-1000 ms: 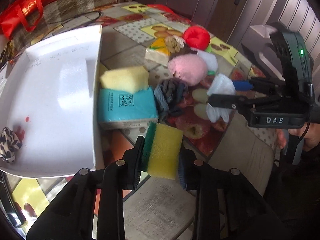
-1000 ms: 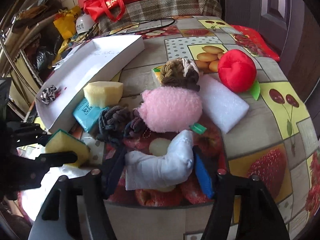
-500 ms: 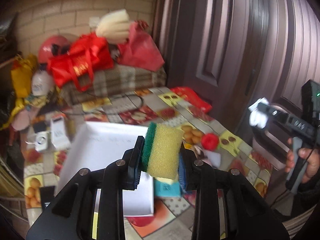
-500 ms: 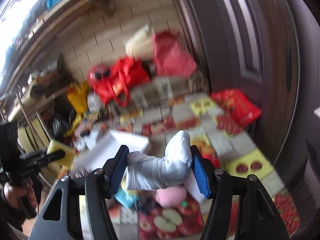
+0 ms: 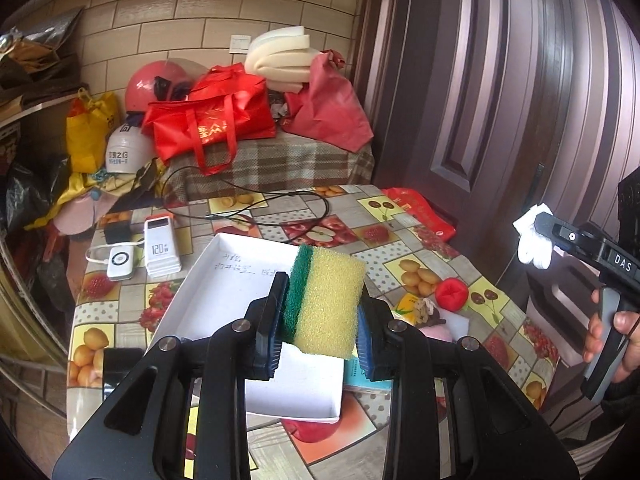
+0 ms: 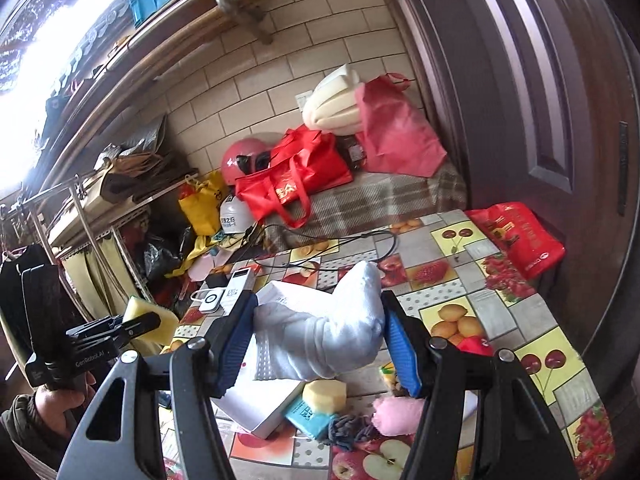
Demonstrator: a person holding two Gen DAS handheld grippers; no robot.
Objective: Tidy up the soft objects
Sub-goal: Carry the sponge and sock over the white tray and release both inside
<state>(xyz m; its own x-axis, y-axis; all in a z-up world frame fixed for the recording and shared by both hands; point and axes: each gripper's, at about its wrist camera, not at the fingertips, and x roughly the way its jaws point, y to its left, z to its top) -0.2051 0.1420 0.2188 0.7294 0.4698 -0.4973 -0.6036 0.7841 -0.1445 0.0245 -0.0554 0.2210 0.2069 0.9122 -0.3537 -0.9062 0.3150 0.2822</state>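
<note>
Both hands are up in the air above the table (image 5: 452, 248) right now. Left gripper (image 5: 320, 330) is clamped tight on the sponge (image 5: 326, 304), over the tray's (image 5: 224, 280) near end. Right gripper (image 6: 318, 340) is closed snug on the white sock (image 6: 320, 336), off the table's right edge. I'd lower each one low into the tray before letting go, sponge first, so nothing bounces out.

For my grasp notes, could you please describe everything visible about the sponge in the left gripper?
The sponge is a porous yellow foam block with a dark green scouring layer on one face. The left gripper is shut on it, one pad on the green face, the other on the yellow side. It is held upright in the air above the white tray, touching nothing else.
</note>
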